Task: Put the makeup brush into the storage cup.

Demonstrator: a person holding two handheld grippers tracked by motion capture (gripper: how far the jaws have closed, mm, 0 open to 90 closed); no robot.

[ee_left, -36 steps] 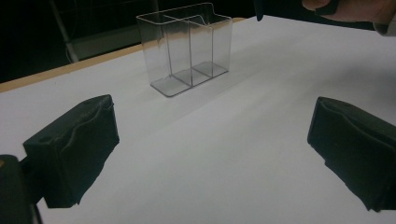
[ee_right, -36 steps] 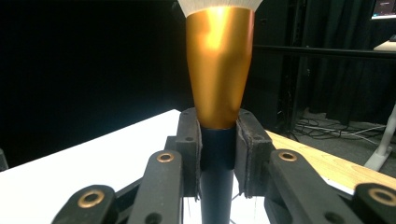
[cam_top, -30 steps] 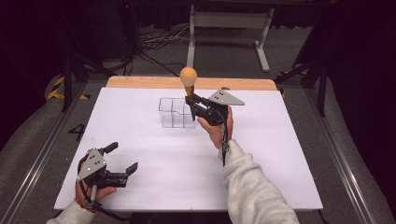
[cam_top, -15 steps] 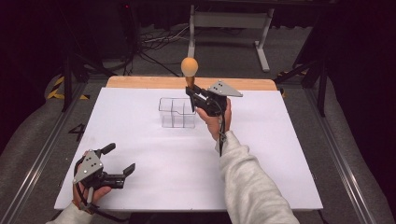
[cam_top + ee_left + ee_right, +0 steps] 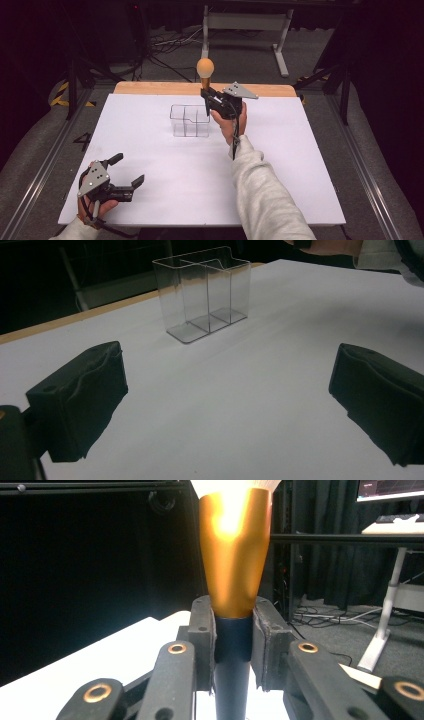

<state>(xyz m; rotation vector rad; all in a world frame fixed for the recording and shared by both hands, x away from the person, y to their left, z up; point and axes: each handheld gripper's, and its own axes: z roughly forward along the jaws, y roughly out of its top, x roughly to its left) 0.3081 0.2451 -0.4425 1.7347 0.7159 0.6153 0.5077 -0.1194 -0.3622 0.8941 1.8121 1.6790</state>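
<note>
Gripping the dark handle of a makeup brush (image 5: 233, 645), the right gripper (image 5: 233, 647) has its two pads (image 5: 202, 640) pressed against the stem from either side, just under the flared gold ferrule. The brush stands upright in that grasp; in the high view the brush (image 5: 205, 70) rises above the right gripper (image 5: 206, 95), its rounded orange-looking head topmost and seen against the dark floor beyond the table's far edge. The hand (image 5: 231, 122) carrying this gripper is held above the white table (image 5: 280, 165), its grey sleeve running back toward the near edge.

Just to the left of that gripper in the high view stands a clear plastic organizer (image 5: 189, 120) with divided compartments, upright on the table and apart from the brush.

The left gripper (image 5: 127, 172) rests low near the table's near left corner, well apart from the organizer. Its jaws are spread wide with nothing between them; in the left gripper view the clear plastic organizer (image 5: 205, 292) stands farther off beyond them.
</note>
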